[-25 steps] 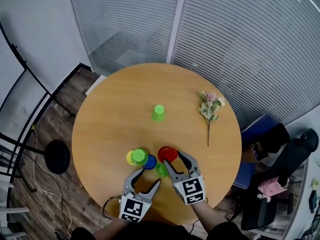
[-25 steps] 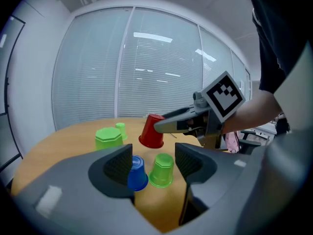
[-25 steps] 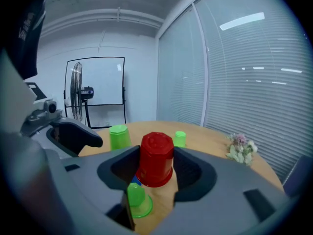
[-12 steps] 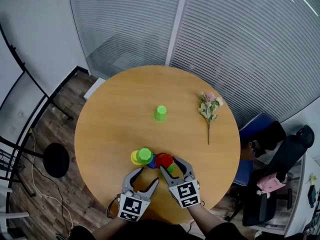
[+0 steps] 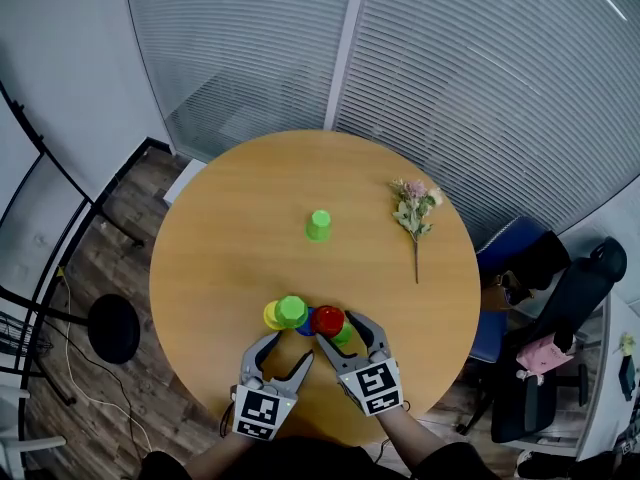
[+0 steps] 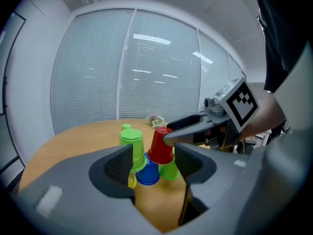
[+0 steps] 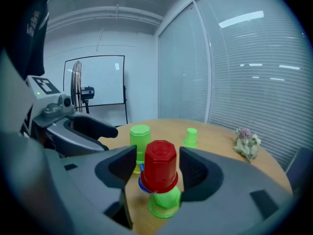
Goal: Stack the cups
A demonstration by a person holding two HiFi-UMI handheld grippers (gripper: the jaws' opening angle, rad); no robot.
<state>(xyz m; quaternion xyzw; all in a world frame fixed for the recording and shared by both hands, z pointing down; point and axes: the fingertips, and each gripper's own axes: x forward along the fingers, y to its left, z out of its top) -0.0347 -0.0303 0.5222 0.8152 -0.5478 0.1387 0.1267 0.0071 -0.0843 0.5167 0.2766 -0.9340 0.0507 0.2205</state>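
Toppling is being risked: perched on the green cup (image 7: 164,202), the red cup (image 7: 159,166) is being straddled untouched by the right gripper (image 5: 340,328), jaws just opening, and could be clipped; the left gripper (image 5: 285,353) is being held wide, empty, beside the red cup.

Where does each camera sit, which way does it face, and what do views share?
Head view: on the person's head, steeply down onto the round table; arms, left gripper and right gripper show.
Left gripper view: on that gripper, along its open jaws toward the blinds; right gripper at right.
Right gripper view: on that gripper, along jaws that have just been opening around the red cup, not touching it; left gripper at left.
Shared: all show the red cup, lone green cup and flowers.
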